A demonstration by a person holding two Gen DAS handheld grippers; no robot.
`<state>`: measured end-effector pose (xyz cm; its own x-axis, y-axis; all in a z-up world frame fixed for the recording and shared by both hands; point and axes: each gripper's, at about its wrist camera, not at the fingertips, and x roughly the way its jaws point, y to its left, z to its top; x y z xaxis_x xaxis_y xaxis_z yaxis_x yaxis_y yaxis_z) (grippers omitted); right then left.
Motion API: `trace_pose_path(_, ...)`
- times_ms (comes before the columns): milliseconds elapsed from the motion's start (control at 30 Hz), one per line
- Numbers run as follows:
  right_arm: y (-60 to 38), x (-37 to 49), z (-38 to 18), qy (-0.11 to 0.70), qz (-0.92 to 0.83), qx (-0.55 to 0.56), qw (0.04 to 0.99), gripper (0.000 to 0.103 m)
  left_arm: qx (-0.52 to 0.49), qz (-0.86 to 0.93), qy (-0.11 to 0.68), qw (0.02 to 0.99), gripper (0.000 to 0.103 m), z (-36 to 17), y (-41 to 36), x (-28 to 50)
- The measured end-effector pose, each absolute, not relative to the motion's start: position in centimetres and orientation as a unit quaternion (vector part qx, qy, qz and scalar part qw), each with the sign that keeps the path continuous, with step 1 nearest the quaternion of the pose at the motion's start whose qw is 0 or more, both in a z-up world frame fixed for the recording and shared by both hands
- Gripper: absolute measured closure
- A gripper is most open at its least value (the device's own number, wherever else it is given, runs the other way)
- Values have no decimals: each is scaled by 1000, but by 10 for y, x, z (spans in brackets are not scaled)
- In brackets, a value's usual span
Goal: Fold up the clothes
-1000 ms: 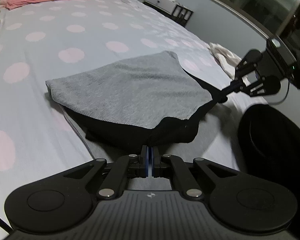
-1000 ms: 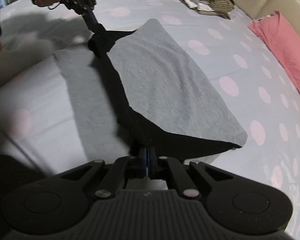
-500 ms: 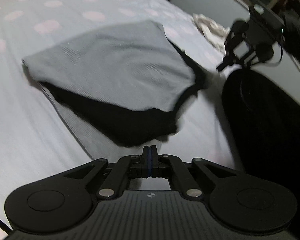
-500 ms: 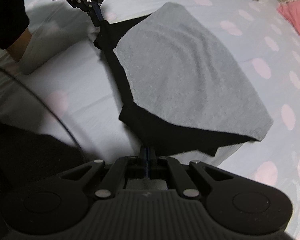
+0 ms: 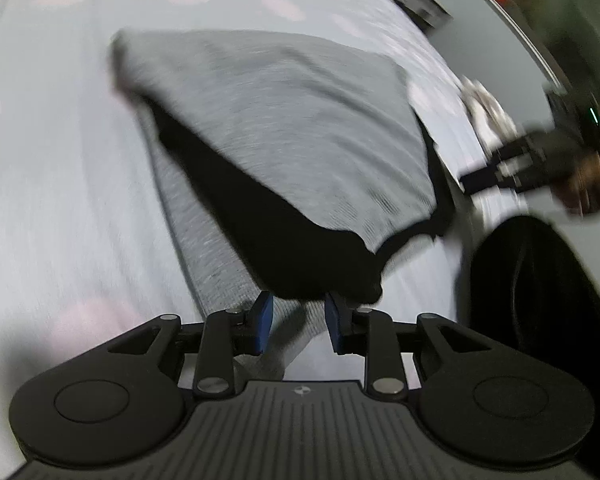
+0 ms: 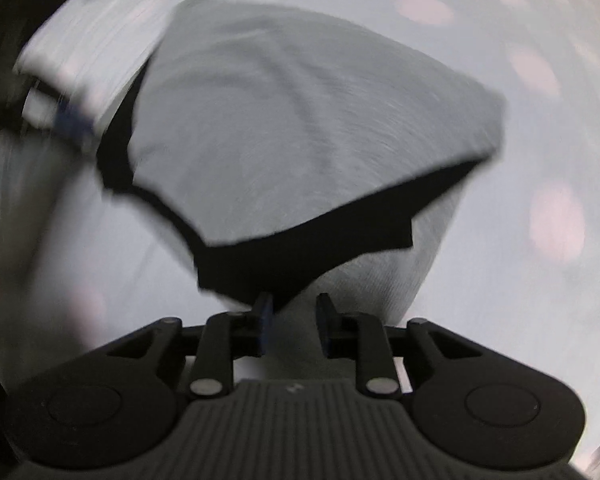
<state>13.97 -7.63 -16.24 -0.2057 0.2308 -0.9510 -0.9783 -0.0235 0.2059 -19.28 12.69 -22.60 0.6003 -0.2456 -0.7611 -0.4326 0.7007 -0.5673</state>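
Left wrist view first: my left gripper (image 5: pixel 298 322) points down at the near corner of the grey and black garment (image 5: pixel 284 136), which lies folded over on the dotted bedspread (image 5: pixel 60 160). Its jaws are opening, standing at a narrow gap, and the black hem sits right at the blue fingertips (image 5: pixel 265 312) without being pinched, as far as the blur lets me tell. Off to the right, my right gripper (image 5: pixel 484 178) shows blurred, just beside the garment's right edge, and beyond it a pale bundle of other clothes (image 5: pixel 486 108) waits on the bed.

Right wrist view: my right gripper (image 6: pixel 292 324) is also opening, with a narrow gap, and the black corner of the garment (image 6: pixel 300 132) touches only the tip of its left finger (image 6: pixel 265 308); nothing lies between the pads. The left gripper (image 6: pixel 74 120) is a blue smear at the garment's far left corner.

I judge this as the release that ends one fold. Next I would draw both grippers clear without dragging the hem, then check the edges line up before taking hold for another fold.
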Motion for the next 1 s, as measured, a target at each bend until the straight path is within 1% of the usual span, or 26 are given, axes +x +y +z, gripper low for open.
trace_pose_path(67, -80, 140, -162, 508, 593, -354, 515, 71, -412, 68, 434, 798, 78, -230, 132, -194)
trace_pose_path(100, -81, 140, -162, 514, 587, -345, 522, 69, -415, 72, 430, 798, 77, -231, 133, -193)
trace_pose_path(133, -80, 141, -162, 517, 579, -338, 532, 68, -415, 78, 427, 799, 77, -230, 134, -192)
trace_pose_path(233, -82, 146, -164, 518, 562, -318, 561, 67, -390, 107, 409, 818, 77, -220, 137, -189)
trace_pose_path(267, -82, 149, -165, 516, 558, -310, 571, 66, -373, 118, 402, 828, 75, -214, 139, -188)
trace_pose_path(300, -82, 153, -165, 514, 553, -302, 582, 65, -357, 129, 396, 836, 68, -208, 142, -186)
trace_pose_path(367, -79, 163, -163, 505, 540, -282, 612, 61, -321, 160, 382, 852, 58, -198, 153, -181)
trace_pose_path(433, -73, 174, -160, 489, 526, -259, 646, 59, -293, 183, 366, 864, 58, -190, 168, -174)
trace_pose_path(533, -62, 193, -156, 468, 520, -219, 680, 50, -273, 213, 351, 870, 57, -185, 197, -161)
trace_pose_path(667, -40, 223, -152, 452, 523, -185, 698, 48, -283, 270, 367, 844, 57, -195, 232, -146)
trace_pose_path(800, -21, 256, -154, 452, 517, -155, 710, 48, -309, 262, 349, 845, 57, -204, 244, -144)
trace_pose_path(1000, -2, 283, -183, 501, 530, -110, 675, 48, -321, 251, 373, 834, 56, -224, 248, -143)
